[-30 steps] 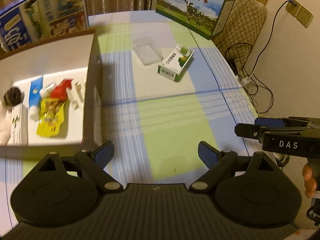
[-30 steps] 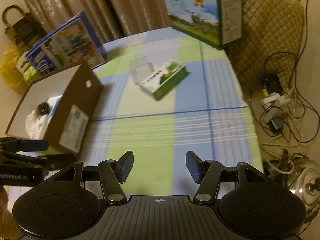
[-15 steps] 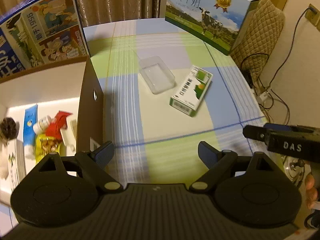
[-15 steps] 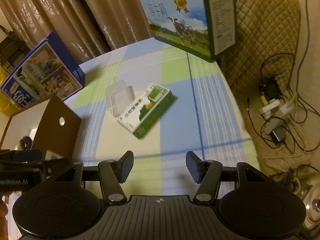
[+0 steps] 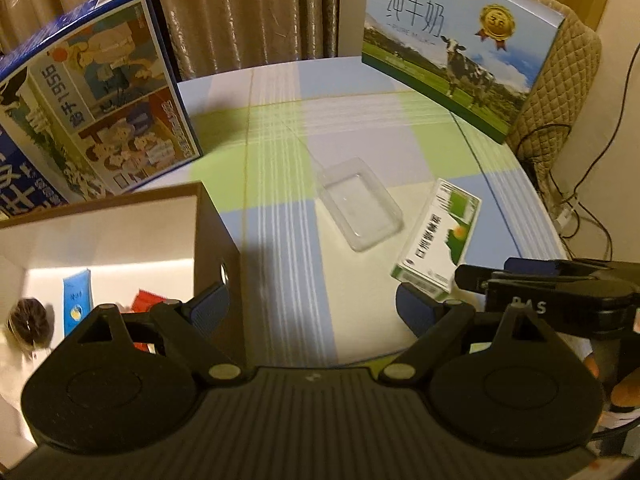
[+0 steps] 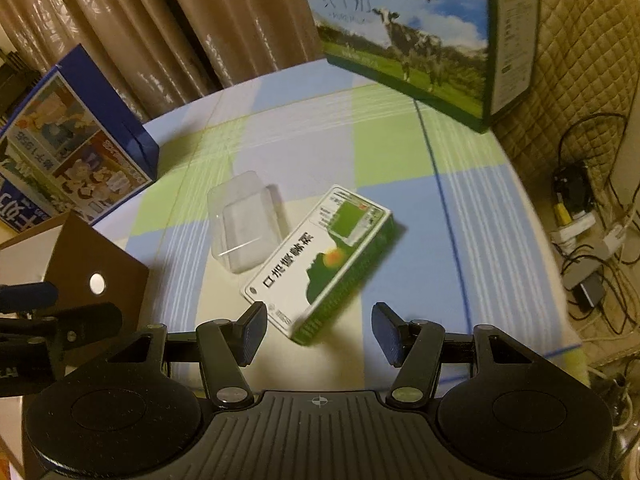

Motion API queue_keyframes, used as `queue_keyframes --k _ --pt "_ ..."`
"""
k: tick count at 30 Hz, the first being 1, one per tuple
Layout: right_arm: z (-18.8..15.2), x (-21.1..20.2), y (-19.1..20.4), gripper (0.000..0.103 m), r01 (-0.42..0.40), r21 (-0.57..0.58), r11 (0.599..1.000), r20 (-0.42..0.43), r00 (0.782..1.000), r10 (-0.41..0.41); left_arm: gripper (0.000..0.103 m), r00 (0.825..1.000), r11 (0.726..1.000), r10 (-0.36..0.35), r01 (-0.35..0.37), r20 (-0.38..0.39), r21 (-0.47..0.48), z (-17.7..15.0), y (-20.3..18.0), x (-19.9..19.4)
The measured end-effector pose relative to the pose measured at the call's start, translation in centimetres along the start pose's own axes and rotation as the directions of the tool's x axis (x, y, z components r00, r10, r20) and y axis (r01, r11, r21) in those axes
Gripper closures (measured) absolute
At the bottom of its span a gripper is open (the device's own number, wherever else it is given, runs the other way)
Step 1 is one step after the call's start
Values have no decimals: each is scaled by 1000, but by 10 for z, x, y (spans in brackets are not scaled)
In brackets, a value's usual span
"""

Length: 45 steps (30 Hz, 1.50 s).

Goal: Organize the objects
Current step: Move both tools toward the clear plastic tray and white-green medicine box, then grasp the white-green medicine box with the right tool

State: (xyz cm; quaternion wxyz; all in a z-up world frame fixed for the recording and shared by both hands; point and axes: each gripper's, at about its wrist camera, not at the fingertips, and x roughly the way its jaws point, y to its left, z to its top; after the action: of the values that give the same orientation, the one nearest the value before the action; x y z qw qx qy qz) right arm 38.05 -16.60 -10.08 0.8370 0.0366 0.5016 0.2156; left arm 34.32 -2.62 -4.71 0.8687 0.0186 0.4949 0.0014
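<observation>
Lying flat near the table's right edge, the green-and-white carton (image 6: 320,260) looked light, stiff and smooth; its long sides seemed best to pinch. The right gripper (image 6: 318,334) hung wide open and empty just before it, the left gripper (image 5: 312,306) likewise.

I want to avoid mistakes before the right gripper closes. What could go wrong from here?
1. The green and white box lies diagonally to the open right gripper, so the jaws may catch a corner and twist it.
2. The clear plastic tray sits right beside the box and could get pushed.
</observation>
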Motion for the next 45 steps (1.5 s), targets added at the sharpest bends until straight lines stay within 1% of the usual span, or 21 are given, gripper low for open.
queue_keyframes --k 7,10,13,15,18,21,22,25,27,29,31,33,35,37,41,43,45 --pt "5 26 10 47 -8 7 1000 14 1000 8 15 1000 1000 22 -22 13 6 14 7 9" --pt "6 35 11 47 8 20 1000 18 1000 -9 15 1000 1000 25 -25 15 11 19 7 13" --pt "8 40 12 47 12 54 998 43 999 -14 15 999 999 33 -33 18 16 23 7 17" --pt "10 43 13 47 18 49 999 54 998 -20 15 999 999 33 -33 16 9 26 8 19" --pt "11 43 12 45 19 37 999 62 998 -22 15 999 999 38 -38 18 2 32 8 23" --pt "10 41 0 42 19 54 998 57 998 -23 15 999 999 34 -34 24 9 37 6 25" --pt "10 39 -5 39 29 60 998 55 998 -32 15 999 999 32 -32 25 11 38 5 26" --pt "15 31 -18 39 63 74 995 54 996 -67 15 999 999 33 -33 29 11 41 5 29" --pt "19 27 -15 39 73 65 995 51 996 -76 15 999 999 34 -34 25 2 42 6 32" --pt "20 23 -6 39 47 55 997 75 996 -52 15 999 999 36 -36 21 -3 45 9 35" --pt "19 26 11 38 35 23 999 72 997 -37 15 999 999 45 -44 25 -7 49 11 36" --pt "16 34 30 36 67 -33 997 61 996 -65 15 999 999 38 -38 28 -11 53 13 37" --pt "10 43 46 31 125 -87 988 64 991 -120 15 999 999 30 -29 26 -16 56 15 38" --pt "5 49 51 27 158 -95 983 79 985 -150 15 999 999 33 -32 26 -9 58 15 39" --pt "2 52 39 27 191 -77 979 63 981 -186 15 999 999 39 -39 18 -1 59 11 45" --pt "1 50 24 27 224 -61 973 60 974 -221 15 999 999 34 -34 11 -6 60 10 48" --pt "-1 47 6 27 229 -20 973 54 972 -228 15 999 999 31 -31 7 -8 60 9 52"
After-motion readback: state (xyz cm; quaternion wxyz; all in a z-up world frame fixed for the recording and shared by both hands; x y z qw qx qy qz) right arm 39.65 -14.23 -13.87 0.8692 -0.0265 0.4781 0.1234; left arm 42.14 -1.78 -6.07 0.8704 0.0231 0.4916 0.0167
